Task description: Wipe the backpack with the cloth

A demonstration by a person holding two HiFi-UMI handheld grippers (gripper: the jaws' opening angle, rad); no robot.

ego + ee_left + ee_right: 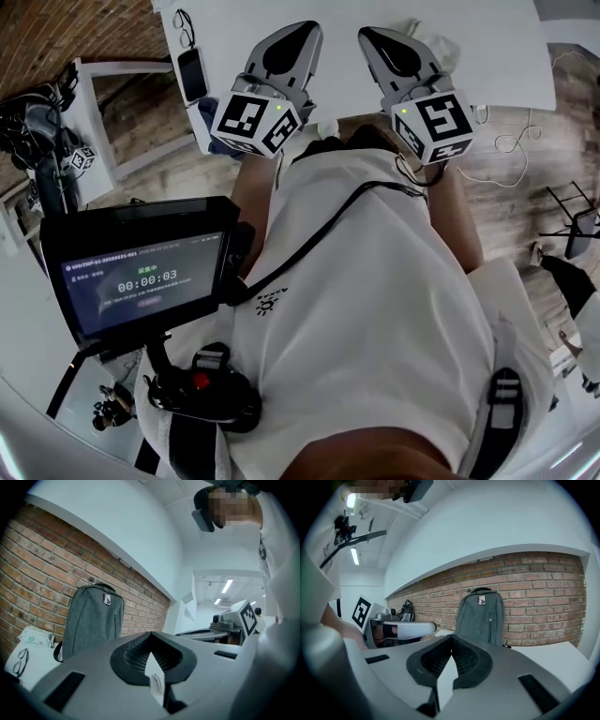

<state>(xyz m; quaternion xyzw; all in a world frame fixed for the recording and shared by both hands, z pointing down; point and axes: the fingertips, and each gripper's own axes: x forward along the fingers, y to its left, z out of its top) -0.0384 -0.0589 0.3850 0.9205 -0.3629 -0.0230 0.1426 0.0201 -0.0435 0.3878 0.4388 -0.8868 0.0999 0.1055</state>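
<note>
The left claw (150,634) is pressed together: its two dark ribbed pads meet at the tips, and nothing is between them. The right claw (451,637) is the same, pads tip to tip, with nothing held. In the head view the two claws are side by side, near each other but apart. They reach over the near edge of the white table (497,47), each with its marker cube on the person's side. Both point toward the far edge.

The backpack (480,616) is grey and stands upright at the far edge of the table, its back against the brick wall (534,597). It is well apart from both claws. Its front faces the claws, with a vertical zip and a small tag near the top.

In the left gripper view a white pack (33,639) with a green mark lies just beside the backpack on its left. The glasses (18,660) lie nearer, toward the left edge of the table. In the head view a dark phone (192,75) lies by the left edge, close to the near left corner. Just beyond the right claw a white lump (427,33) lies on the table. It is perhaps the cloth, but the view there is too poor to be sure.

A dark screen (141,277) stands below the claws in the head view, beside the person's white shirt (375,309).
</note>
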